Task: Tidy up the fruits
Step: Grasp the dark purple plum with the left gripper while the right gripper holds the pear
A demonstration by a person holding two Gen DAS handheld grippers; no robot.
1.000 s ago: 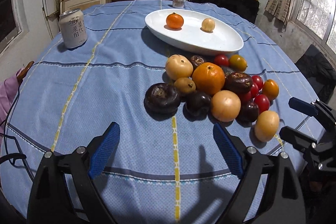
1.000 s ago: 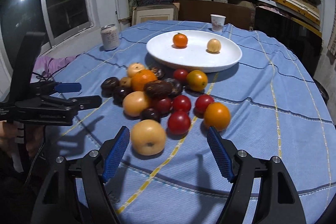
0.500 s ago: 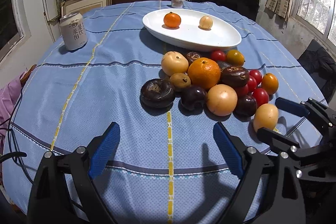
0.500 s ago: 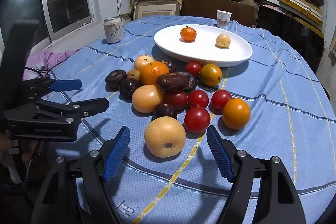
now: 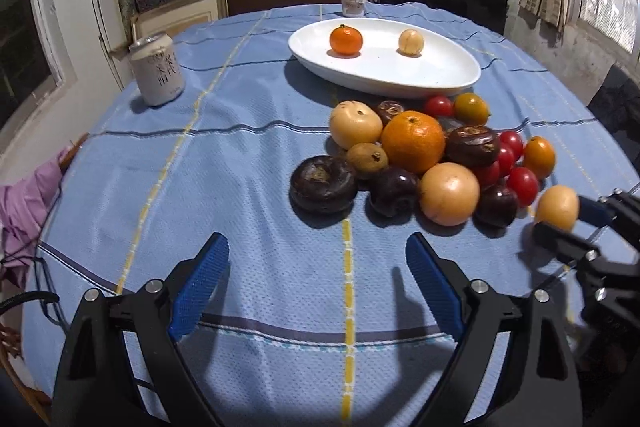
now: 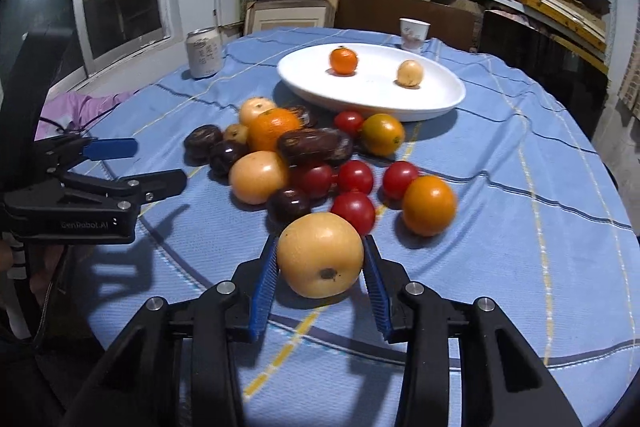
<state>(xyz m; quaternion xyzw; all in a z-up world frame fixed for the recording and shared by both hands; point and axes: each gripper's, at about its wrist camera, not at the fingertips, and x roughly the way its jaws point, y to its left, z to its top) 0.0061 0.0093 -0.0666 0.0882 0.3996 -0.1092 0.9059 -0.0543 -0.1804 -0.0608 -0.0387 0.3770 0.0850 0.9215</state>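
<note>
A heap of fruit lies on the blue tablecloth: a large orange [image 5: 413, 141], dark purple fruits [image 5: 323, 183], red tomatoes [image 6: 354, 177] and pale yellow fruits. A white oval plate [image 5: 440, 77] behind the heap holds a small orange [image 5: 346, 40] and a small pale fruit [image 5: 411, 42]. My right gripper [image 6: 320, 269] is shut on a yellow pear-like fruit [image 6: 321, 261] at the near edge of the heap; it also shows in the left wrist view [image 5: 557, 207]. My left gripper [image 5: 318, 281] is open and empty, in front of the heap.
A drink can [image 5: 157, 69] stands at the far left of the table. A paper cup [image 5: 352, 0] stands behind the plate. Pink cloth [image 5: 24, 203] and cables hang at the left edge. Shelves with boxes line the back wall.
My right gripper moved forward around the yellow fruit and closed its jaws on it. My left gripper stayed open and shifted slightly closer to the heap.
</note>
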